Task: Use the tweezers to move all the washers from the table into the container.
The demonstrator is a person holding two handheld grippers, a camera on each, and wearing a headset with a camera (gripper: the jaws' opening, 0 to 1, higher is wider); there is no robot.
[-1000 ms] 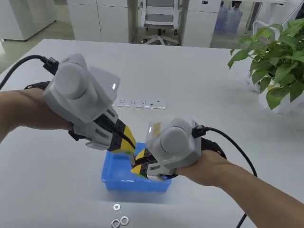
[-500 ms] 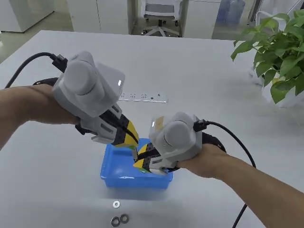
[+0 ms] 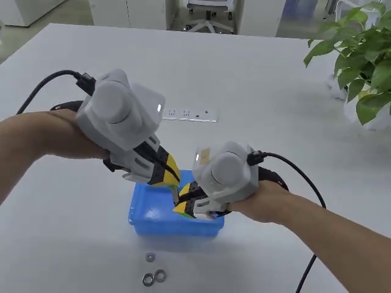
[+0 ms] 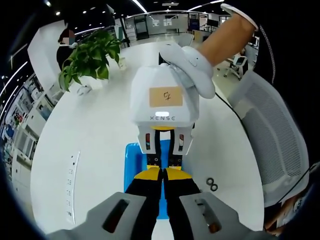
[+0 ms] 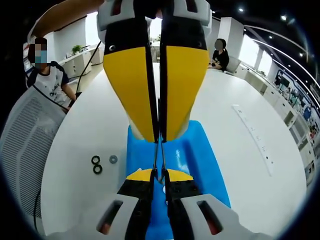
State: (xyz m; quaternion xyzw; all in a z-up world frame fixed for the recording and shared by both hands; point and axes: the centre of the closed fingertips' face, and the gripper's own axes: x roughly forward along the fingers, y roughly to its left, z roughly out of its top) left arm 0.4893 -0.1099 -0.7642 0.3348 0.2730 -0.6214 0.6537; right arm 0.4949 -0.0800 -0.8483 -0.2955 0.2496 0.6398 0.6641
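Above the blue container (image 3: 142, 218) my two grippers meet tip to tip. The left gripper (image 3: 171, 177) comes in from the upper left and the right gripper (image 3: 182, 206) from the right. A thin metal pair of tweezers (image 5: 158, 152) runs between them, and both grippers' yellow jaws are shut on it. In the right gripper view the right gripper (image 5: 159, 176) sits at the bottom, facing the left gripper's jaws above. In the left gripper view the left gripper (image 4: 163, 172) is shut. Three washers (image 3: 149, 257) (image 3: 160, 275) (image 3: 147, 280) lie on the table in front of the container, also as washers (image 5: 96, 164).
A white power strip (image 3: 188, 115) lies on the table behind the grippers. A potted plant (image 3: 360, 61) stands at the far right. Cables trail from both grippers. People sit beyond the table in the gripper views, with an office chair (image 4: 272, 125) nearby.
The head camera has tilted, so the whole picture has shifted. Both grippers stay tip to tip over the blue container, and the washers have not moved.
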